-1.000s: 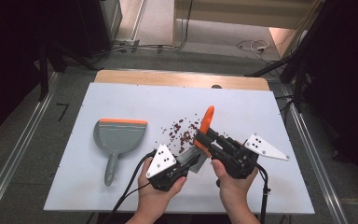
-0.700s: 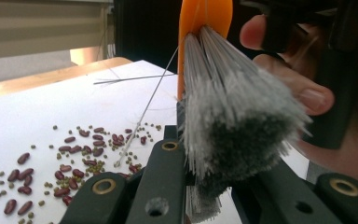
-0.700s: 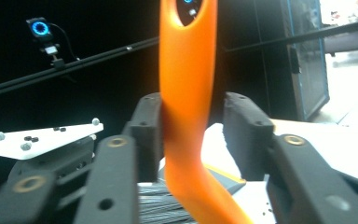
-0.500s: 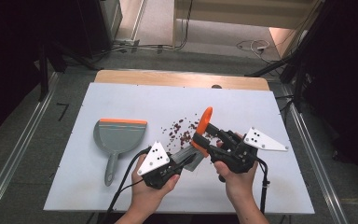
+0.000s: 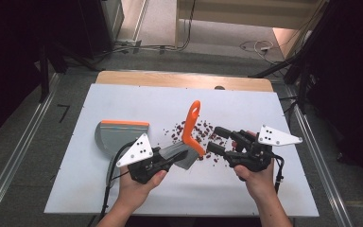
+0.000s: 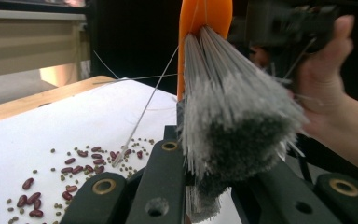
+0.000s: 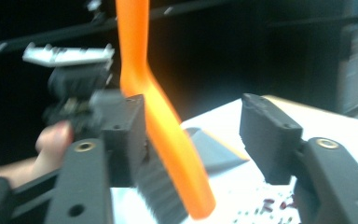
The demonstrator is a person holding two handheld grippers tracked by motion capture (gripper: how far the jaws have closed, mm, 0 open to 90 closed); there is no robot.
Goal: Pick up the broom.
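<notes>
Left gripper clamps the grey-bristled, orange-handled brush; right gripper, just opened, is released.

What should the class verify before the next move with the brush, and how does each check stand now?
1. Left gripper grips the brush: ok, shut on its bristle end.
2. Right gripper is free of the brush: ok. Its jaws have just been opening, and the brush sits just ahead of them, unclamped.
3. Brush is held by its handle for sweeping: not ok. The orange handle sticks up, unheld.
4. Dustpan is ready: ok, lying flat on the table beside the left gripper.
5. Beans are gathered: not ok, they lie scattered.
6. Beans hidden under the brush head: cannot tell.
</notes>
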